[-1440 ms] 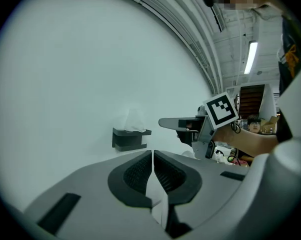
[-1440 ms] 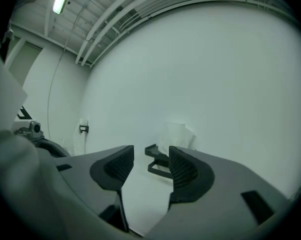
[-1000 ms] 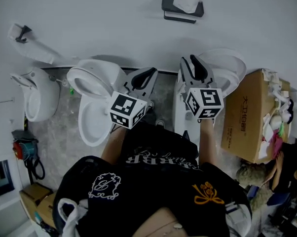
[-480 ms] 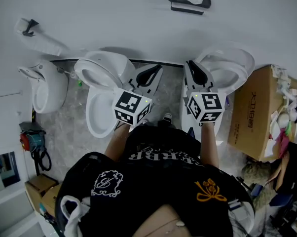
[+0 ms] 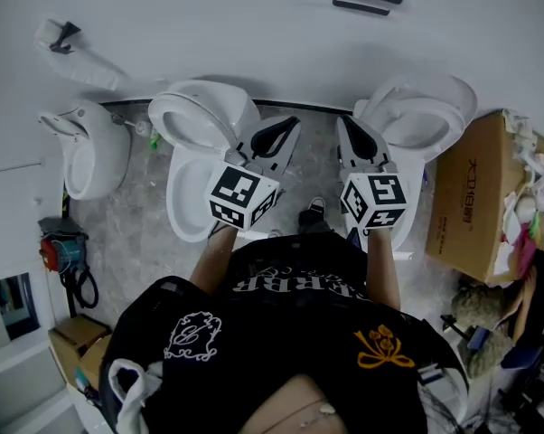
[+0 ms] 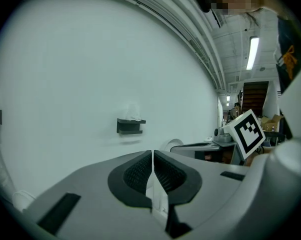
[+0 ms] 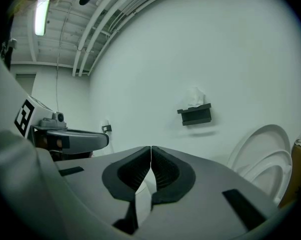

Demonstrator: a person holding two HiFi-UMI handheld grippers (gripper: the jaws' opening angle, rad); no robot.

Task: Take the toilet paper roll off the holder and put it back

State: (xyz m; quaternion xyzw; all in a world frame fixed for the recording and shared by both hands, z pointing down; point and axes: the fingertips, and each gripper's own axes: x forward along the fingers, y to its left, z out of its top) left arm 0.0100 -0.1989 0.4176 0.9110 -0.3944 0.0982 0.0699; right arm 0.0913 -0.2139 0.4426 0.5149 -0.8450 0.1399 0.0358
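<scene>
Shutting down from the gap they showed a second ago, the jaws of the right gripper (image 7: 151, 151) are closing pad to pad, nothing between them. Same story on the left gripper (image 6: 153, 156): jaws pressed together, empty. Both are held low and level in front of the person, side by side, tips aimed at the far wall (image 5: 209, 34). That reads as a ready stance, not a reach. Out beyond them, the toilet paper roll (image 7: 194, 97) sits on its black holder (image 7: 196, 115), high on that wall and well apart from either gripper. Below, one toilet (image 5: 200, 125) stands left of the grippers and another toilet (image 5: 423, 116) right. The roll is not lifted yet, I'd say.
</scene>
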